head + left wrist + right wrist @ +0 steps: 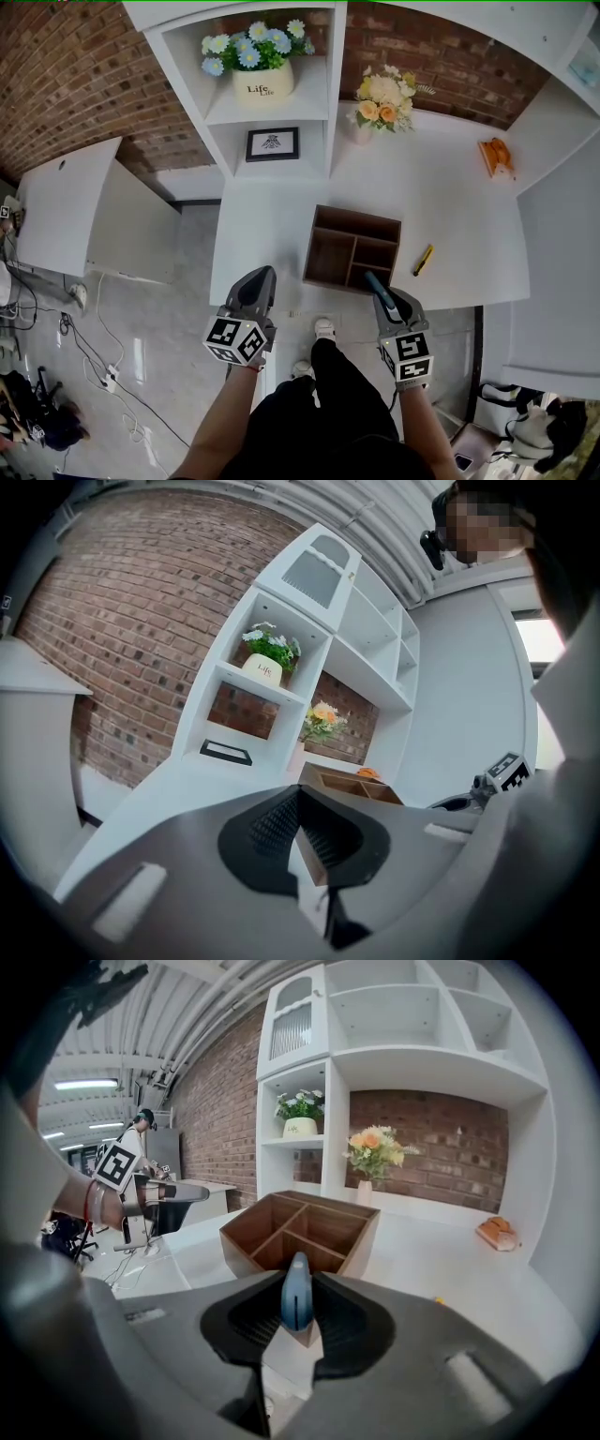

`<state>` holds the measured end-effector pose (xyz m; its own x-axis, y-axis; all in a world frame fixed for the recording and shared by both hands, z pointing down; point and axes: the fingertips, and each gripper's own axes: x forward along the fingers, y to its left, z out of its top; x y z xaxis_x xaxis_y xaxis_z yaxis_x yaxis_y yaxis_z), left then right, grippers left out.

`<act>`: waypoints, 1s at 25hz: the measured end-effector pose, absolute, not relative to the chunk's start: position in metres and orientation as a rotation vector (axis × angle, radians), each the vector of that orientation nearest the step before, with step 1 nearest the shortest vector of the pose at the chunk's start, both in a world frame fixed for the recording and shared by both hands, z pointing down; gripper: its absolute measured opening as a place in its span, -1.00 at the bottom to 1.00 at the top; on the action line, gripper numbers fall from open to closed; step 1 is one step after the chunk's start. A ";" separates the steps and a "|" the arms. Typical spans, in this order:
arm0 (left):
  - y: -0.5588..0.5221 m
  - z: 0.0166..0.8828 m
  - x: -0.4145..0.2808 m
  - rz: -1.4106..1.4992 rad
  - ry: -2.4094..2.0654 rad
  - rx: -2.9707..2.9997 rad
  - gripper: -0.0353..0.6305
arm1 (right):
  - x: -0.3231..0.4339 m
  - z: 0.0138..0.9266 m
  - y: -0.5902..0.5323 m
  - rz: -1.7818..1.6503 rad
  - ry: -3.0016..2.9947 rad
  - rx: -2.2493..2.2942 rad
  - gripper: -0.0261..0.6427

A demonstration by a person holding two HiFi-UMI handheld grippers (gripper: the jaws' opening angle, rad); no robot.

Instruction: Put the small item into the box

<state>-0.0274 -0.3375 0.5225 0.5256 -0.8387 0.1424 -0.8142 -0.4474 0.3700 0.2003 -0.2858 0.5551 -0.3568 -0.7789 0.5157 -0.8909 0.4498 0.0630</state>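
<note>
A wooden box (330, 255) with open compartments sits near the front edge of the white table (450, 206). My right gripper (382, 291) is shut on a small blue item (377, 283), just in front of the box's near right corner. In the right gripper view the blue item (297, 1299) stands upright between the pads, with the box (300, 1227) straight ahead. My left gripper (264, 274) hovers at the table's front edge, left of the box, with its jaws together and nothing in them. The left gripper view shows the box (356, 785) past the jaws.
A yellow pen-like thing (424, 260) lies on the table right of the box. An orange object (495, 155) sits at the far right. A vase of flowers (382, 103) stands behind the box. White shelves hold a flower pot (258, 70) and a framed picture (272, 143).
</note>
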 end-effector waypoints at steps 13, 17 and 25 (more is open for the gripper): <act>-0.342 0.528 -0.037 -0.088 -1.377 2.348 -0.89 | 0.193 0.560 -0.297 0.252 -2.203 1.304 -0.68; -0.343 0.529 -0.041 -0.089 -1.385 2.338 -0.89 | 0.185 0.560 -0.299 0.253 -2.219 1.271 -0.68; -0.346 0.530 -0.041 -0.092 -1.384 2.334 -0.89 | 0.181 0.562 -0.301 0.163 -2.133 1.162 -0.68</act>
<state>-0.0408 -0.3460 0.5299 0.5015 -0.8511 0.1551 -0.8230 -0.4141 0.3887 0.1815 -0.3015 0.5621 -0.3590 -0.6928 0.6255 -0.7799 0.5908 0.2066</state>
